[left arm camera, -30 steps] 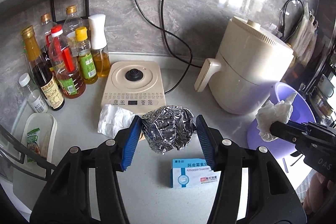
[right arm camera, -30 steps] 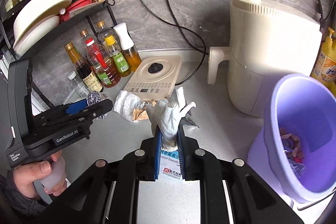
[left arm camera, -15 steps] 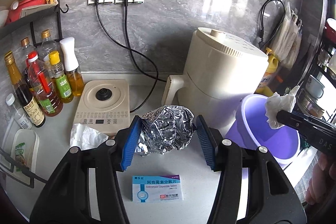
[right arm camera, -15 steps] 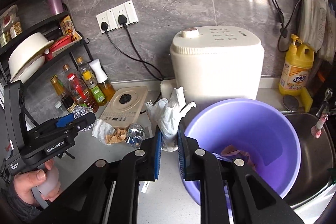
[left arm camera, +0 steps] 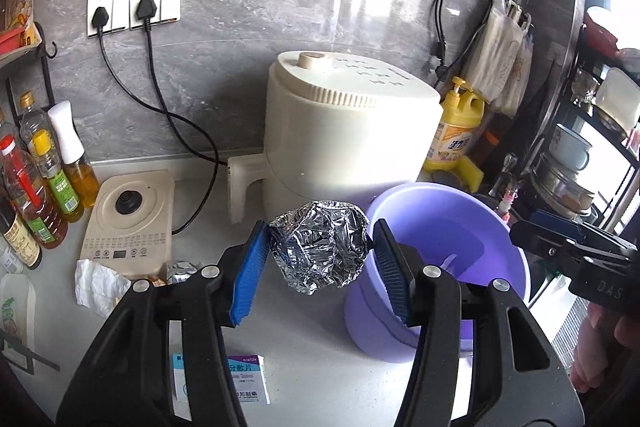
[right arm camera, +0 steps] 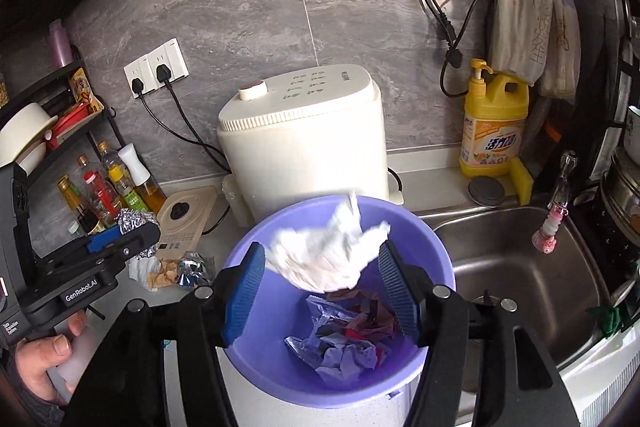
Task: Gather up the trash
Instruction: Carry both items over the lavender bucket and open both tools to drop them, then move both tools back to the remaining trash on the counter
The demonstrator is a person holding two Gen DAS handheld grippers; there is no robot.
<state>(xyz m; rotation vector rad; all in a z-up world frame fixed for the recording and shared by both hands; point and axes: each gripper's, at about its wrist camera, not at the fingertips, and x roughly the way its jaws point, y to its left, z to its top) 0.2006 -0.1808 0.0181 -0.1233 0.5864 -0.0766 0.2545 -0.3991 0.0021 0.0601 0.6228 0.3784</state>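
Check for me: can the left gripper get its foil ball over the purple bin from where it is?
Probably yes: the left gripper holds the foil ball beside the purple bin's open rim; only the right gripper hovers there.

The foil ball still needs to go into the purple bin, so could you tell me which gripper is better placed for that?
Left: the left gripper holds the foil ball beside the purple bin.

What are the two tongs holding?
Left tongs pinch the foil ball by its sides. Right tongs are open; the tissue is dropping.
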